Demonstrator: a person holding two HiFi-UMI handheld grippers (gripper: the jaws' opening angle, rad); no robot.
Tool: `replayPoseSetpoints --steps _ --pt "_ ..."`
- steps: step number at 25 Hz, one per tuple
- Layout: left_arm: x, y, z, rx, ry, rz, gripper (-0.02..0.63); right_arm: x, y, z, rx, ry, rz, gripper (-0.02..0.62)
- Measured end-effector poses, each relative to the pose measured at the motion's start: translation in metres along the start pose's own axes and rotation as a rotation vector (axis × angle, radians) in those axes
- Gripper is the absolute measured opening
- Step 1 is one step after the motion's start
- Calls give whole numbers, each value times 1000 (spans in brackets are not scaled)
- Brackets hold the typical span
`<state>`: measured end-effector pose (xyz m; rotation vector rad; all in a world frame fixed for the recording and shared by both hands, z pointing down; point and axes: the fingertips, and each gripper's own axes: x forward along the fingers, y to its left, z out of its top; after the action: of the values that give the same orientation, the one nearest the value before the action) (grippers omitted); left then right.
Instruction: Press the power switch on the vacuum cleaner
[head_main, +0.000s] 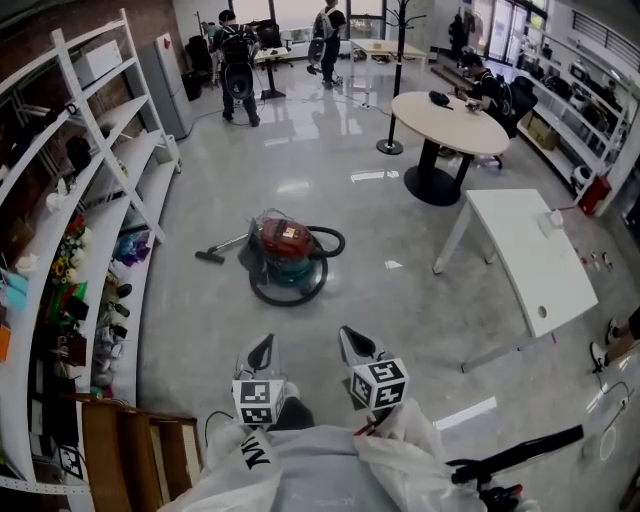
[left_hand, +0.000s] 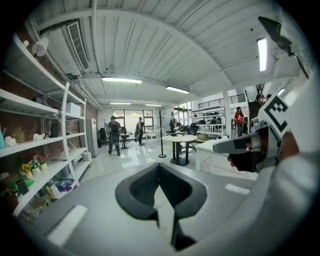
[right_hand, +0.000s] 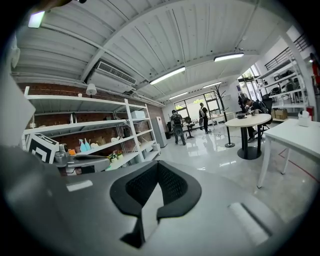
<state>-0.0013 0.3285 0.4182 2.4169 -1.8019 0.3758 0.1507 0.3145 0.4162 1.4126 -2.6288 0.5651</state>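
Left gripper (head_main: 262, 347) and right gripper (head_main: 353, 340): jaws were together, nothing held. Vacuum cleaner (head_main: 288, 250) sat on floor (head_main: 400, 300), well apart from both.

Red-and-teal canister vacuum cleaner (head_main: 287, 250) on the floor: power switch too small to pick out from the head view. White open shelving rack (head_main: 152, 190): cut by left edge, lower contents a blur. White garment (head_main: 320, 470) covers the rears of left gripper (head_main: 267, 341) and right gripper (head_main: 344, 331).

I'm watching the vacuum cleaner (head_main: 287, 250) sitting upright, red-topped, teal-bodied, its black hose (head_main: 331, 241) curling round the base, well apart from the round table (head_main: 450, 122).
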Motion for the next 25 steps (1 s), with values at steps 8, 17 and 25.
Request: replayPoseSetpoints --steps 8,17,25 --pt "20 29 0 -16 12 7 0 33 5 7 -8 16 4 0" --pt "48 59 4 -48 8 -4 0 73 9 17 -28 41 -1 0" --pt "75 93 9 -59 12 -18 0 113 14 27 -27 55 -12 0"
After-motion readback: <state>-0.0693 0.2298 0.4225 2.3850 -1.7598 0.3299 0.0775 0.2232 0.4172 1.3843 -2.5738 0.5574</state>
